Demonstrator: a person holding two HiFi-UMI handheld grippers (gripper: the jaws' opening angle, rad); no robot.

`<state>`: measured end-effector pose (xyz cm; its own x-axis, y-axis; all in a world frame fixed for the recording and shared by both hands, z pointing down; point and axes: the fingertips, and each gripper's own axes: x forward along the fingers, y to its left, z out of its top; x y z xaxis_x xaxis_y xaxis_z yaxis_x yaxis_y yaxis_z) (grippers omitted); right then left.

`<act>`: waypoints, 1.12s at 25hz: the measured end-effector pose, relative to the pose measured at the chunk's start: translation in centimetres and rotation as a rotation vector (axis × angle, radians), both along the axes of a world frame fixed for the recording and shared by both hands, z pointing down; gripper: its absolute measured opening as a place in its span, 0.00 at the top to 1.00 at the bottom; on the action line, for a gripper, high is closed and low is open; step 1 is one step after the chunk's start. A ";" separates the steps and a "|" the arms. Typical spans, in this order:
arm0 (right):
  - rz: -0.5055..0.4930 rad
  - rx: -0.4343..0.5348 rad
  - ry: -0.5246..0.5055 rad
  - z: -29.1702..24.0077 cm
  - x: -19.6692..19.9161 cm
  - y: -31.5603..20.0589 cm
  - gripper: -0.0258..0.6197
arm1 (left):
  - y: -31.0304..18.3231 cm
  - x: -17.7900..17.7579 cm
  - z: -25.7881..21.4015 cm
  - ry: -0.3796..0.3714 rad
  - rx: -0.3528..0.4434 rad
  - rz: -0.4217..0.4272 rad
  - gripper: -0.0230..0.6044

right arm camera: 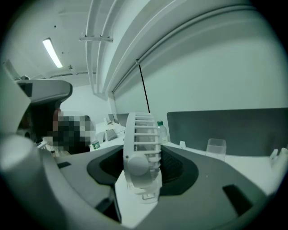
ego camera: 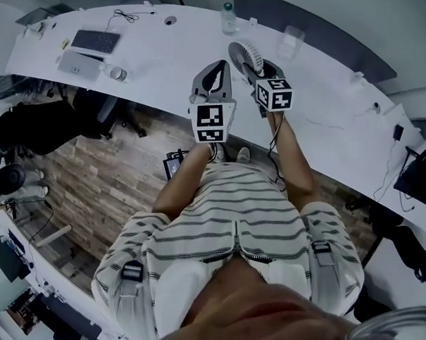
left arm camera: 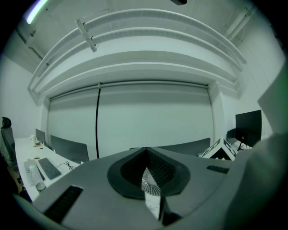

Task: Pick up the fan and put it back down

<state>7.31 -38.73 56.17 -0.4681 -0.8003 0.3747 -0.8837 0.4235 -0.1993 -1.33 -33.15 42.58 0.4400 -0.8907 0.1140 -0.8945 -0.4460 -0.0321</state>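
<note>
A small white desk fan [ego camera: 245, 56] stands upright on the white desk [ego camera: 159, 69], close to its near edge. My right gripper [ego camera: 254, 72] reaches it from the near side. In the right gripper view the fan [right arm camera: 141, 157] fills the gap between the two jaws, which close on its lower body, and my right gripper [right arm camera: 143, 155] is shut on it. My left gripper [ego camera: 214, 67] hangs just left of the fan with its jaws together and nothing held. In the left gripper view [left arm camera: 145, 150] a sliver of the fan [left arm camera: 150, 182] shows through the narrow slit.
Behind the fan stand a water bottle [ego camera: 227, 17] and a clear glass [ego camera: 292, 37], with a grey partition [ego camera: 312, 27] at the desk's far edge. A keyboard [ego camera: 94, 40] and a small tin [ego camera: 117, 73] lie at the left. Wooden floor and chairs lie below the desk edge.
</note>
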 end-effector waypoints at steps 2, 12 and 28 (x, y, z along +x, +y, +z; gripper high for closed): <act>0.016 0.027 0.001 -1.1 0.0 -0.2 0.61 | -0.2 0.1 -0.3 -0.004 0.008 0.005 0.95; 0.133 0.157 0.005 -7.6 0.2 1.3 0.61 | 0.3 -0.1 0.1 0.008 -0.020 0.018 0.95; 0.223 0.266 0.013 -12.7 0.5 3.5 0.61 | 0.4 0.4 -0.5 0.035 -0.026 0.056 0.95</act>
